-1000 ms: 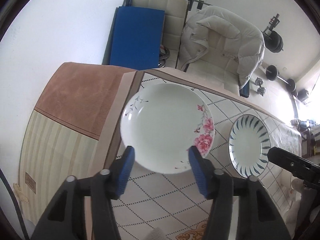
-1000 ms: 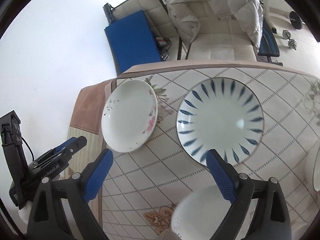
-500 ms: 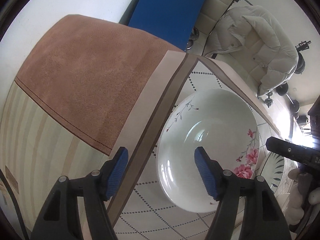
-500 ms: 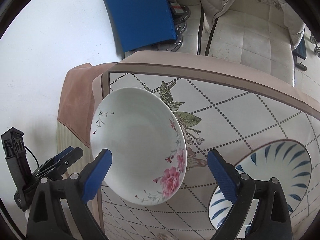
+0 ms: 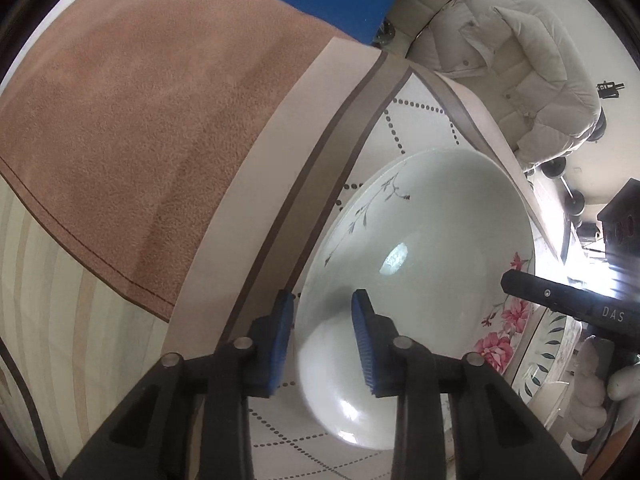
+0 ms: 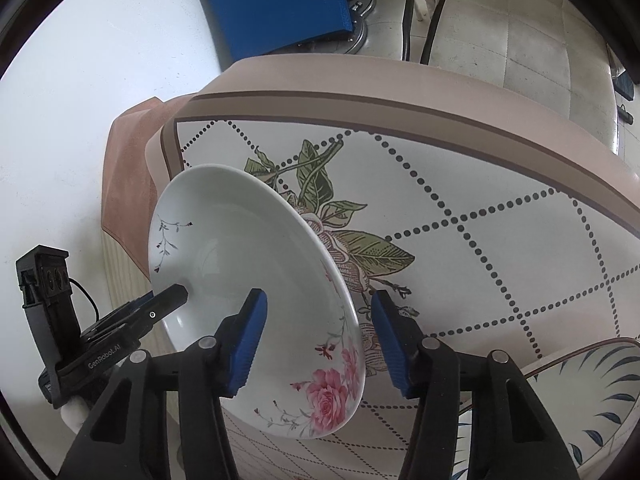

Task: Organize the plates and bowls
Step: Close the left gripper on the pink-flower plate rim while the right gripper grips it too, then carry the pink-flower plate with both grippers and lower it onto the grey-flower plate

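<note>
At the bottom centre of the left wrist view, the left tool (image 5: 322, 334) has its blue pads on either side of the near rim of the floral plate (image 5: 420, 280); they are narrowly set, yet the pictures do not show whether they pinch the rim. The plate sits tilted at the lower centre-left of the right wrist view, its left edge raised near the corner of the counter (image 6: 460, 216). The right tool (image 6: 316, 338) stands open at the bottom centre there, one pad in front of the plate's bowl and one past its flowered edge, holding nothing.

To do this step well, I judge the left pads should seat fully over the rim and close firmly before any lift, since glazed ware may slip from a shallow pinch. The right tool can then take the opposite rim.

Further right, the blue-leaf plate (image 6: 592, 392) lies at the lower right corner. Beyond the counter, a blue panel (image 6: 276, 4) leans at the top of the frame.

Readable writing: "GenRobot.AI" on the left tool's body in the right wrist view, and "DAS" on the right tool's body at the right edge of the left wrist view.
</note>
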`<state>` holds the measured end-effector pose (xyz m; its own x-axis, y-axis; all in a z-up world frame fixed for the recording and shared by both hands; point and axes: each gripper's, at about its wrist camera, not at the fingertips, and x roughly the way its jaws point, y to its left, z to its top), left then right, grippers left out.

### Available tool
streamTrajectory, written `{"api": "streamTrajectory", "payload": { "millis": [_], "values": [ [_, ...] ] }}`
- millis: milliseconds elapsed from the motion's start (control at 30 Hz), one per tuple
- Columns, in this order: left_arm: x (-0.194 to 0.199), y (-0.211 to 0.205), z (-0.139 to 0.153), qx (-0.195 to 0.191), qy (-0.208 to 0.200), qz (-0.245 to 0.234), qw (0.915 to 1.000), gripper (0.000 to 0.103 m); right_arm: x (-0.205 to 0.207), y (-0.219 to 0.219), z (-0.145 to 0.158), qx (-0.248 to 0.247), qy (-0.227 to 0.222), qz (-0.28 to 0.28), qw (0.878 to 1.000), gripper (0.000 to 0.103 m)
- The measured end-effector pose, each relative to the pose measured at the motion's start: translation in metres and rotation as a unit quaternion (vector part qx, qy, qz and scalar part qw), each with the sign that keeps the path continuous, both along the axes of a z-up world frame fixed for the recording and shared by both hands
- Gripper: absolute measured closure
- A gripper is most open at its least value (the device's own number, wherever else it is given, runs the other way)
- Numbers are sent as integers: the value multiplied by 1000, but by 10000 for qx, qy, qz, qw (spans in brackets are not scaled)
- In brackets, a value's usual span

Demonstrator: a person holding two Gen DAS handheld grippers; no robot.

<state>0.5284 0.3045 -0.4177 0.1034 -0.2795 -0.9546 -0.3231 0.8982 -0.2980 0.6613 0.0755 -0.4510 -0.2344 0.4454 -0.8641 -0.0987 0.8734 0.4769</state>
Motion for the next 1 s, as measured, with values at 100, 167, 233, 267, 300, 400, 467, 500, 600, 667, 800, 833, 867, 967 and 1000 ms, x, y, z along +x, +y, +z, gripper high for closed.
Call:
{"api": "streamTrajectory", "payload": {
  "millis": [100,167,233,267,300,400,467,500,600,667,800,833,867,967,1000],
  "values": [
    [1,-3,-1,75,4,-69,9999,78,1,-3,-3,84,27,-19,10000,67],
    [1,-2,0,114,-36,-76,9999,80,1,-6,-4,-4,-19,-13,10000,83],
    [0,-2,1,180,-101,-83,9998,81,-2,-6,-3,-91,-148,57,9998,85],
    [0,-3,1,237,-128,-80,9996,81,-4,-6,-2,-106,-226,97,9996,85],
    [-1,-3,2,287,-150,-87,9994,81,-6,-5,-1,-150,-283,125,9994,85],
    [-3,-1,5,319,-196,-61,9993,83,-12,-2,1,-215,-374,264,9987,85],
    [-4,1,8,339,-239,-44,9991,84,-15,-2,2,-195,-423,263,9986,86],
    [-4,1,10,367,-255,-61,9990,84,-16,-2,4,-190,-451,274,9984,86],
    [-6,0,16,413,-325,-93,9986,84,-22,-4,9,-133,-549,263,9981,88],
    [-7,-2,21,435,-364,-98,9983,84,-26,-4,14,-111,-625,235,9977,88],
    [-9,-5,29,449,-442,-130,9979,84,-37,-8,21,-58,-743,235,9969,88],
    [-9,-7,31,464,-458,-143,9978,84,-39,-9,22,-44,-755,225,9969,88],
    [-10,-8,34,466,-479,-161,9976,84,-40,-11,24,-38,-768,208,9968,88],
    [-12,-15,42,469,-536,-216,9972,84,-47,-16,31,-8,-793,170,9967,88],
    [-13,-17,45,475,-568,-227,9970,84,-49,-18,33,15,-795,142,9967,88]
  ]
}}
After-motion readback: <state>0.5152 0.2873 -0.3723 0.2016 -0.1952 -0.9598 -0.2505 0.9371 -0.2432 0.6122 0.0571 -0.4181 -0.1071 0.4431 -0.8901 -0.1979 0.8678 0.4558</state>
